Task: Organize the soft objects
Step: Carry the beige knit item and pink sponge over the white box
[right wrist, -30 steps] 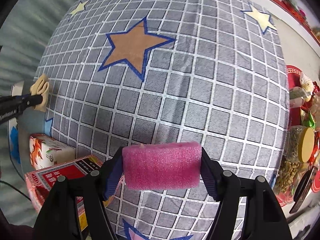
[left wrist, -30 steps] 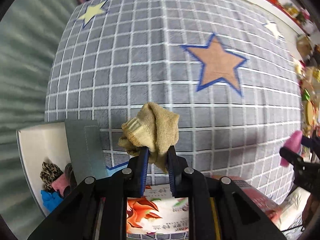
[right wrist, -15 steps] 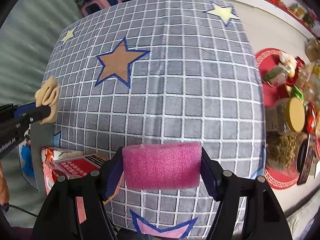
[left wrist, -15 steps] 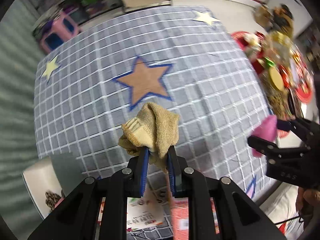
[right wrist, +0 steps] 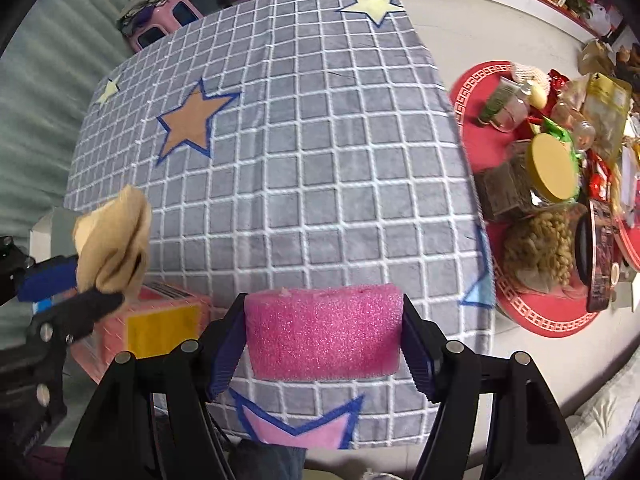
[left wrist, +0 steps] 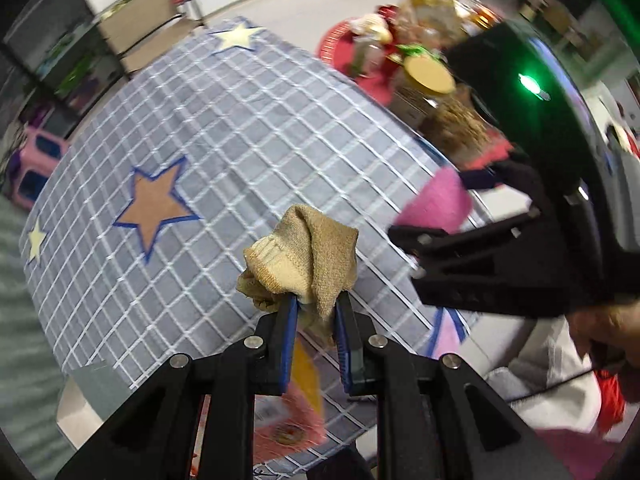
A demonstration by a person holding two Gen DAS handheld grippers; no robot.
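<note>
1. Far left, right-wrist view: a pink stool point(right wrist: 168, 20) stands on the floor past the far-left corner of the grey checked blanket point(right wrist: 320, 152); an orange star point(right wrist: 190, 120) is printed on the blanket's left half.
2. Left gripper point(left wrist: 316, 312): jaws narrow, clamped on a bunched tan sock point(left wrist: 304, 256); the sock is raised above the blanket's near-left part; in the right-wrist view it shows at the left edge point(right wrist: 114, 240), above a red carton point(right wrist: 160, 328) just beside the blanket's near-left edge.
3. Right gripper point(right wrist: 324, 336): jaws at mid width, pads pressing both ends of a pink sponge point(right wrist: 324, 330); the sponge is held above the blanket's near edge, over a pink star point(right wrist: 296, 428).
4. Right: a red round mat point(right wrist: 540, 320) lies on the floor beside the blanket's right edge; it bears a jar with a yellow lid point(right wrist: 554, 168) among packets of food.
</note>
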